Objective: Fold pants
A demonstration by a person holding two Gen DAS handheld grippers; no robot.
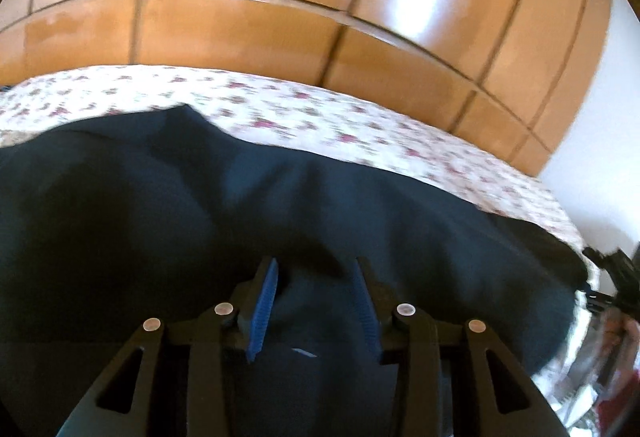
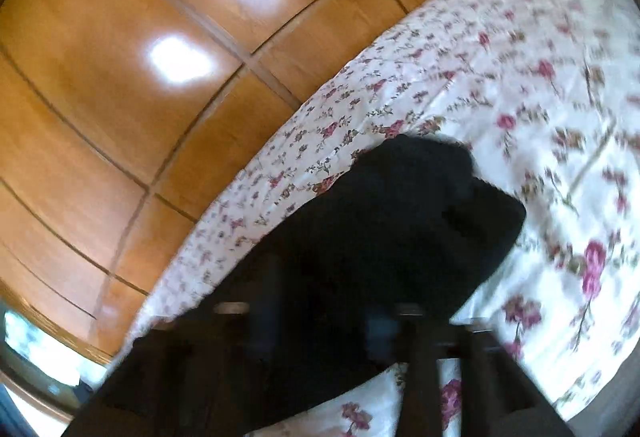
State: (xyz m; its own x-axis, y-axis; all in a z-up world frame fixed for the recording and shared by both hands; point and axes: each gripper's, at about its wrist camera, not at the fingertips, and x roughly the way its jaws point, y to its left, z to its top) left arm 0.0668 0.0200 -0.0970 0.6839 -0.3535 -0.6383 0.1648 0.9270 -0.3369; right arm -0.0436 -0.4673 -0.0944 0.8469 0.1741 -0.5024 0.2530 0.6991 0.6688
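**Dark pants spread on the flowered bed**

While the left gripper [image 1: 316, 269] hangs low over the pants [image 1: 240, 217], its blue pads [image 1: 262, 311] stand apart with dark cloth showing between them, and nothing is pinched. The pants lie across the bed [image 1: 320, 117], covering most of the lower half of the left wrist view, with loose folds running toward the far edge. Beyond the bed stands a glossy wooden wardrobe [image 1: 240, 25], and a white wall [image 1: 608, 117] shows at the right.

From the right wrist, the view is smeared by blur. The right gripper [image 2: 320, 337] shows only as dark shapes at the bottom, merged with the pants [image 2: 380, 237], so I cannot tell whether it is parted or clamped. One rounded end of the pants reaches out over the bed [image 2: 540, 97], whose sheet bears pink roses. The wardrobe [image 2: 140, 97] fills the left side.
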